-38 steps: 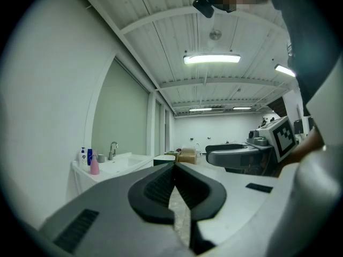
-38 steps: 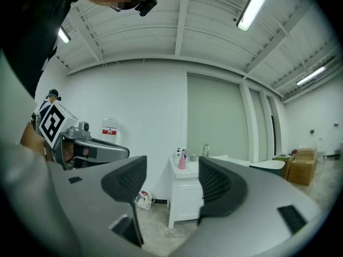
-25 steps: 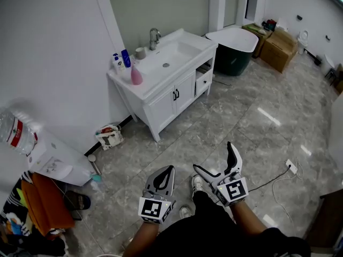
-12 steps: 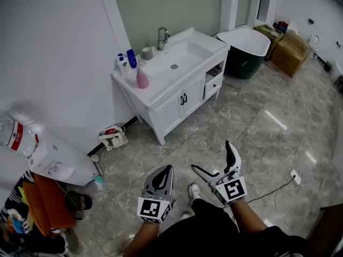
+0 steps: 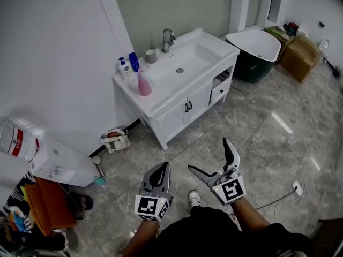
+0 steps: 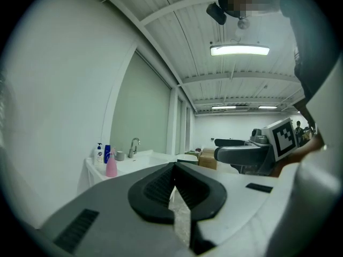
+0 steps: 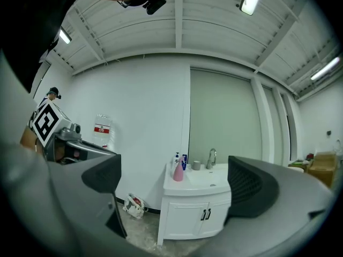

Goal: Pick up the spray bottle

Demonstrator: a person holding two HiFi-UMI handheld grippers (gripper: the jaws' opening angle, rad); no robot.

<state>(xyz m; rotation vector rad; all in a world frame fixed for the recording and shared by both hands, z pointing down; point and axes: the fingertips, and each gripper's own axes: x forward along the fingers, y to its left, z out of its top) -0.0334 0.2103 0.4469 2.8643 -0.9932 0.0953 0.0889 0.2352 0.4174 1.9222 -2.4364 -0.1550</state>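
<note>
The spray bottle [image 5: 144, 84] is pink and stands upright on the near left corner of the white vanity top [image 5: 161, 98], its long axis vertical and its spray head on top. The head is too small for me to tell which way the nozzle faces. The bottle is well apart from both of my tools.

Nearest to me, my left gripper [image 5: 163, 167] has its jaws pressed together with nothing between them. Its own view shows the two black pads meeting along a thin seam. My right gripper [image 5: 209, 155] is spread wide and empty, and in its own view the vanity and the pink bottle show through the gap. Both are held over the grey marbled floor [image 5: 257, 138], with my shoe [image 5: 194, 198] just beneath them.

Against the wall to my left, a water dispenser [image 5: 56, 165] carries a clear jug [image 5: 13, 138] with a red label. Nearer the vanity, a small bag [image 5: 114, 140] sits on the floor, holding something red.

On the vanity behind the spray bottle stand a white pump bottle [image 5: 124, 67] and a blue bottle [image 5: 134, 61] side by side. A grey cup [image 5: 151, 55] is next, its contents out of sight, then the faucet [image 5: 168, 36] over the sink basin [image 5: 187, 58]. Farther right are a dark-sided tub [image 5: 257, 47] with a white inside and some cardboard boxes [image 5: 303, 55].
</note>
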